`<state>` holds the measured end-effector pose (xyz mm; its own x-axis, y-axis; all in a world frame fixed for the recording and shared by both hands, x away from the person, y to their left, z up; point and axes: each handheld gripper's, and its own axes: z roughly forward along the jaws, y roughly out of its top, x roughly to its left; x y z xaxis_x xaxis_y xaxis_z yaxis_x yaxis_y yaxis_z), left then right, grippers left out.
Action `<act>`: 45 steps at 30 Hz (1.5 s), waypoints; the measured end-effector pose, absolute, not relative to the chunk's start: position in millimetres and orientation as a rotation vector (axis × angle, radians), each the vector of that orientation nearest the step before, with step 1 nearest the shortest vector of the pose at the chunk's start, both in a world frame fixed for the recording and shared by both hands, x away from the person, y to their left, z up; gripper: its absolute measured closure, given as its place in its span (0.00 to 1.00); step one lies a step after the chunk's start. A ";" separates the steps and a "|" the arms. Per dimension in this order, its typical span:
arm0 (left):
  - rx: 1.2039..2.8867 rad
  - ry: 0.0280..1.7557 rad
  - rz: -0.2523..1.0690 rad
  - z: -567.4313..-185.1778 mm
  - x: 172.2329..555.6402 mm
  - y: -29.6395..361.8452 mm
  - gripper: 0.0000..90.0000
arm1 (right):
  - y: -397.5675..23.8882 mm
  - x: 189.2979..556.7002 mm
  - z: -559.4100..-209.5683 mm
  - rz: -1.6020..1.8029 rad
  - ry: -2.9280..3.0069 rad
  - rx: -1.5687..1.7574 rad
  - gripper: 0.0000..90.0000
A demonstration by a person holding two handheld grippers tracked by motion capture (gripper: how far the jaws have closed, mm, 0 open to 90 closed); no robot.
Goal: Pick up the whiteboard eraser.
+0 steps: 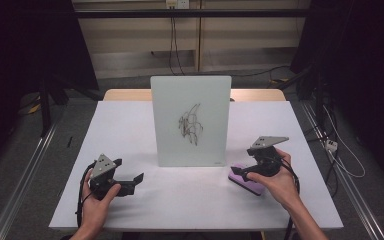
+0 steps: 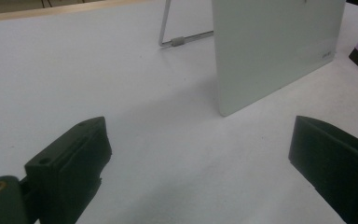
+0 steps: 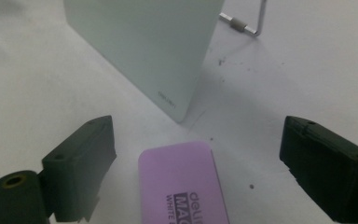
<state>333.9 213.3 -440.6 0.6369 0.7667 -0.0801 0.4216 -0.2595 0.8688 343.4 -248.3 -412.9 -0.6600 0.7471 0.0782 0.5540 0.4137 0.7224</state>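
Here the left hand-held gripper point(image 1: 132, 181) rests low on the white surface point(image 1: 190, 200) at the left, its jaws wide apart with nothing between them. Near the middle a whiteboard point(image 1: 190, 120) stands upright on its wire stand point(image 2: 177, 41), black scribbles point(image 1: 190, 125) on its face. To the right, just beside the board's lower corner, a purple eraser point(image 3: 182, 182) lies flat. The right hand-held gripper point(image 3: 196, 172) is over it, jaws apart on either side of the eraser and not pressing on it.
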 end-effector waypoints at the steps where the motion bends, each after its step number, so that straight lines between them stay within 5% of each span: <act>1: 1.891 0.946 0.444 -440.8 334.0 213.5 0.05 | -248.3 342.5 -416.4 1.061 2.454 1.125 0.16; 31: 1.925 0.934 0.441 -442.8 333.4 210.0 0.05 | -247.8 331.8 -434.5 0.736 2.683 0.967 0.46; 45: 1.929 0.932 0.441 -442.8 332.8 211.4 0.05 | -250.9 333.2 -433.0 0.775 2.664 1.010 0.46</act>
<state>332.8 211.4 -442.8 0.6494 0.7575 -0.0668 0.4284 -0.2918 0.8552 333.2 -250.9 -433.0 -0.7502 0.6612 0.0086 0.5625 0.6313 0.5339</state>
